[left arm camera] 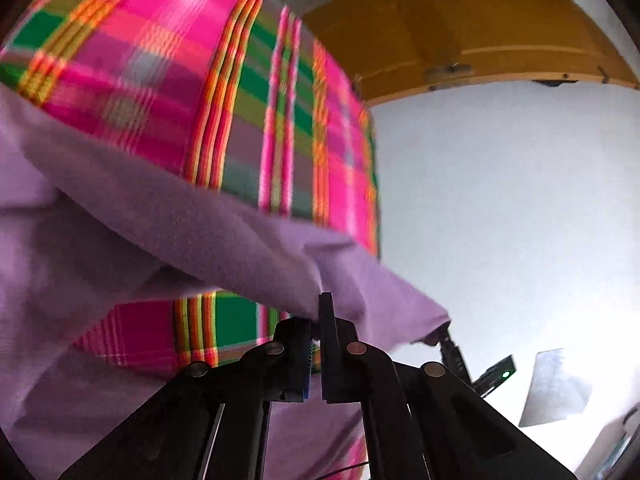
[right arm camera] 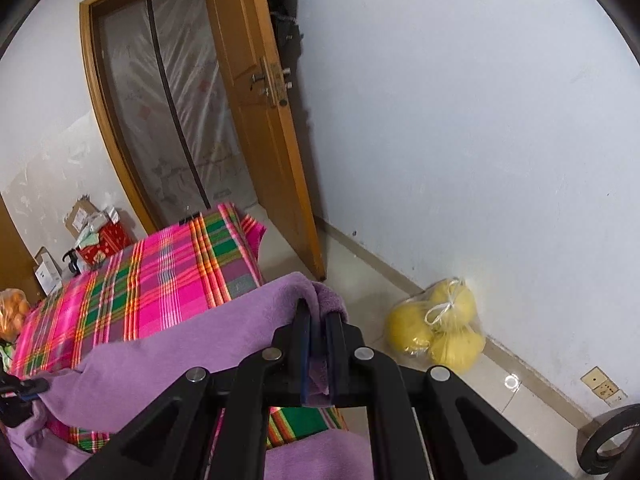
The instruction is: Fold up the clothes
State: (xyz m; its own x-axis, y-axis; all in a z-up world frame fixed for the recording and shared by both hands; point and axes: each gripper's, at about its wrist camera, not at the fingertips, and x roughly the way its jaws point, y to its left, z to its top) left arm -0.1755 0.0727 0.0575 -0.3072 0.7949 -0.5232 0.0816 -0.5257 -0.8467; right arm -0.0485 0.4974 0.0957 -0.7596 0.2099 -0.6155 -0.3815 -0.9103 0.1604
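Right gripper point(right arm camera: 318, 312) pinches a bunched edge of the purple cloth point(right arm camera: 192, 344), both black fingers pressed onto it, fabric poking out above the tips at 12 o'clock. From that pinch the cloth runs as a raised band toward 9 o'clock, lifted over the plaid sheet point(right arm camera: 160, 276) that covers the bed or table. More purple cloth lies below the gripper body at 6 o'clock. At far 9 o'clock the band ends at a dark object with a bit of blue point(right arm camera: 20, 392), probably the other gripper, too cut off to be sure.

Left gripper point(left arm camera: 318, 316) is clamped on the purple cloth point(left arm camera: 180, 220) too; fingers close together with a thin fold caught between them. Cloth spreads from the tips toward 9 and 10 o'clock, a loose corner flapping toward 3 o'clock. Left view is motion-blurred. Plaid sheet point(left arm camera: 168, 72) fills 11 o'clock, and a strip of it shows under the cloth at 8 o'clock.

Background, right view: wooden door point(right arm camera: 264, 128) open at 12 o'clock, plastic curtain point(right arm camera: 176, 100) in the frame at 11 o'clock. Bag of yellow fruit point(right arm camera: 436, 328) on the floor by the white wall point(right arm camera: 480, 120) at 3 o'clock. Boxes point(right arm camera: 92, 232) stacked at 9 o'clock past the sheet. Tape roll point(right arm camera: 612, 440) at 4 o'clock.
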